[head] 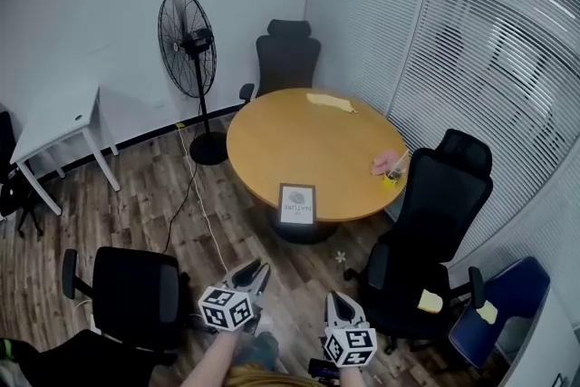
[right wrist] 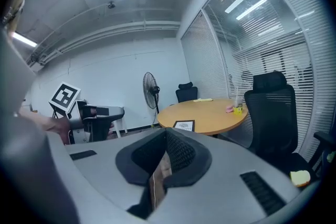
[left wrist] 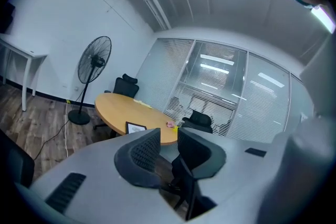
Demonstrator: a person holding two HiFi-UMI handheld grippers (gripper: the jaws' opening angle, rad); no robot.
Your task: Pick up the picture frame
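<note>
Picture frame (head: 296,203) sits at the near edge of the round wooden table (head: 308,140), well apart from both grippers. Left gripper (head: 258,268) slightly parted, empty. Right gripper (head: 336,298) closed (nothing held).

Office, seen from above: on the round table (head: 299,140) the picture frame (head: 296,204) carries the only wording we can find, a short line of capitals under a printed motif. To us it looks like "NATURE", though the letters are small and we cannot be sure. In both gripper views the same print is too small for us to read. The cubes on the left gripper (head: 258,267) and the right gripper (head: 337,297) bear black-and-white square code patterns.
</note>
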